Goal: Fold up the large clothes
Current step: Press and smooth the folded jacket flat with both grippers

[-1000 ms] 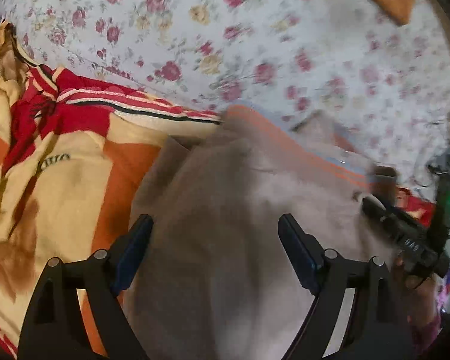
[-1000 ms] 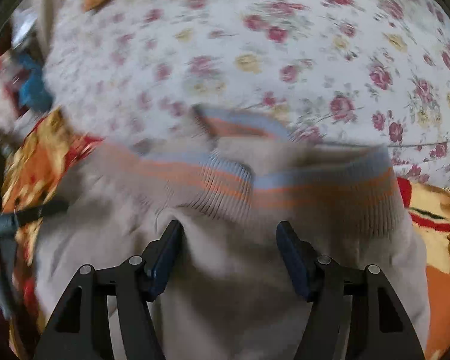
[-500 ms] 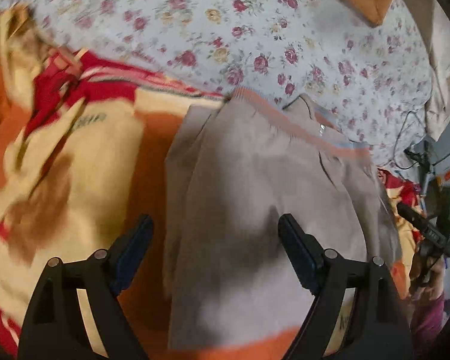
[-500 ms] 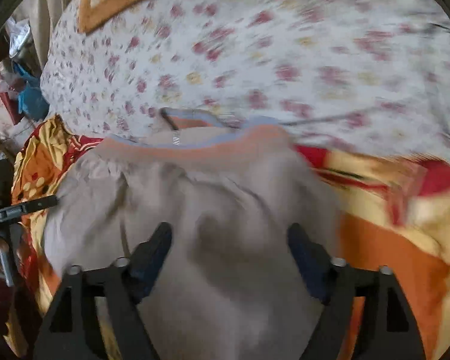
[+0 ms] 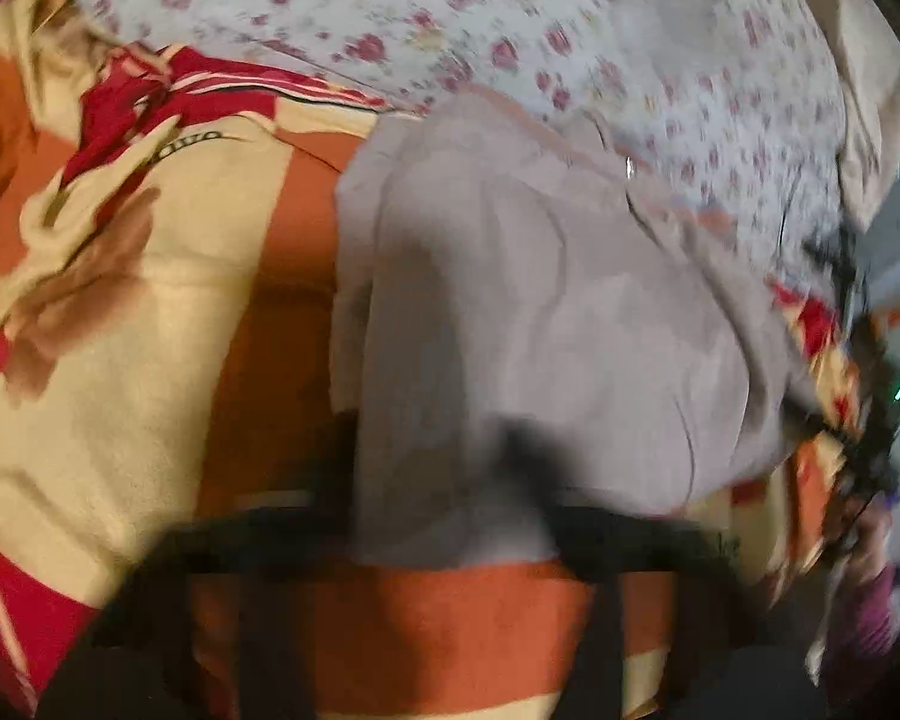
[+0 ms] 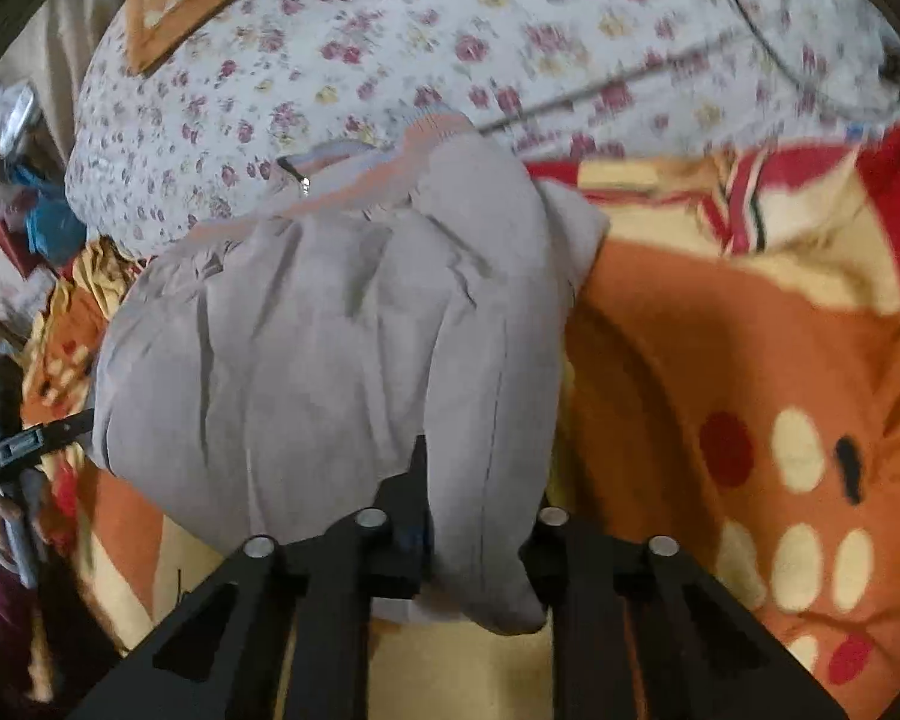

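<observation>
Right now my right gripper (image 6: 480,540) is pinched on the near hem of the grey sweatshirt (image 6: 342,324), cloth bunched between the fingers at 6 o'clock. In the left view my left gripper (image 5: 444,516) is a dark smear across the garment's near edge; I cannot tell whether it is closed. The sweatshirt lies folded on the orange blanket (image 6: 720,330), collar at 12 o'clock toward the floral sheet (image 6: 450,30). I judge the risk to be uneven pull: if only one side truly has cloth, lifting would drag the fold askew and spill the layers apart.
</observation>
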